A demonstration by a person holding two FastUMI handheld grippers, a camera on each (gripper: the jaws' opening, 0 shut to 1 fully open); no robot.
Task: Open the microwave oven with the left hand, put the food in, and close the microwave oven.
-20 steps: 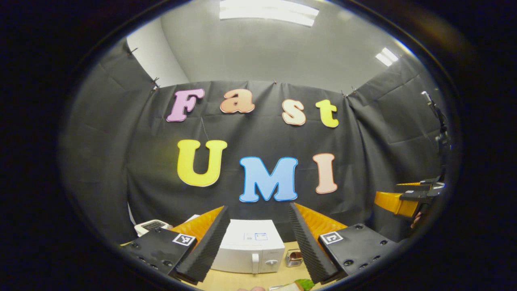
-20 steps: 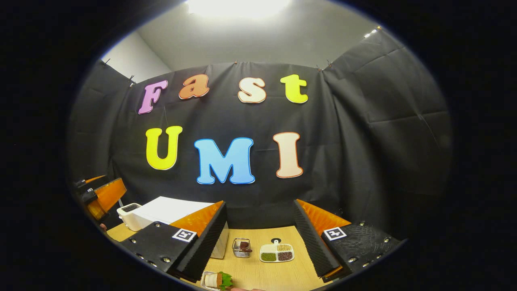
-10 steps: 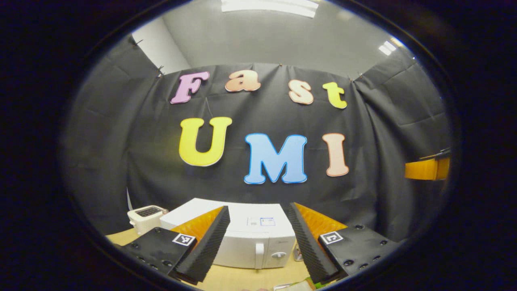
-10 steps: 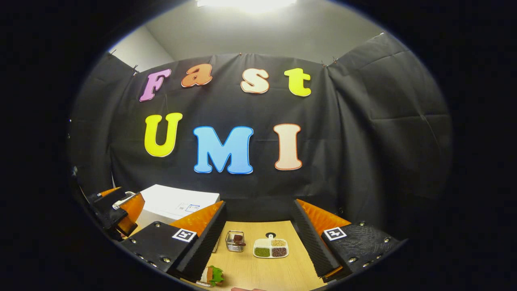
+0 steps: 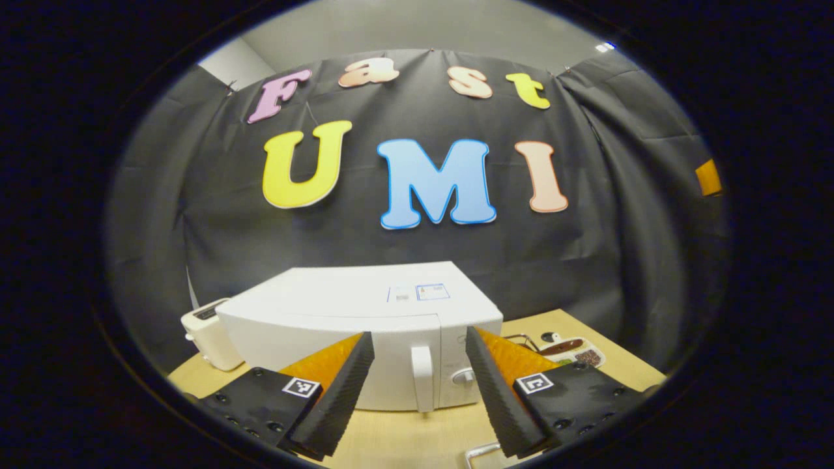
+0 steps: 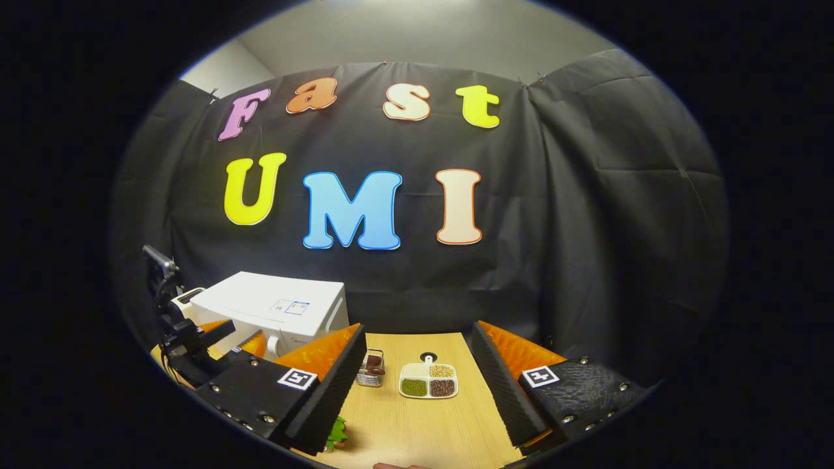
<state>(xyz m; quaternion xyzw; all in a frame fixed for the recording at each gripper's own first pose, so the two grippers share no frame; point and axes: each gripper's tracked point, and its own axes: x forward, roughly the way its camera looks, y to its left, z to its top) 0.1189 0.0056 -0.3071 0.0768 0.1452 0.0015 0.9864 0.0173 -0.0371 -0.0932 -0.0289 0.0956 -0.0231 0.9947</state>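
Tabletop microwave's door handle point(image 5: 422, 378) sits between open jaws.

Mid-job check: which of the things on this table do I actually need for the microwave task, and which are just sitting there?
Needed:
- microwave oven, door shut
- its door handle, framed between the open fingers of the left hand-held gripper
- food with green leaf, at the near table edge

Just lying about:
- toaster
- small wire basket
- divided dish of beans
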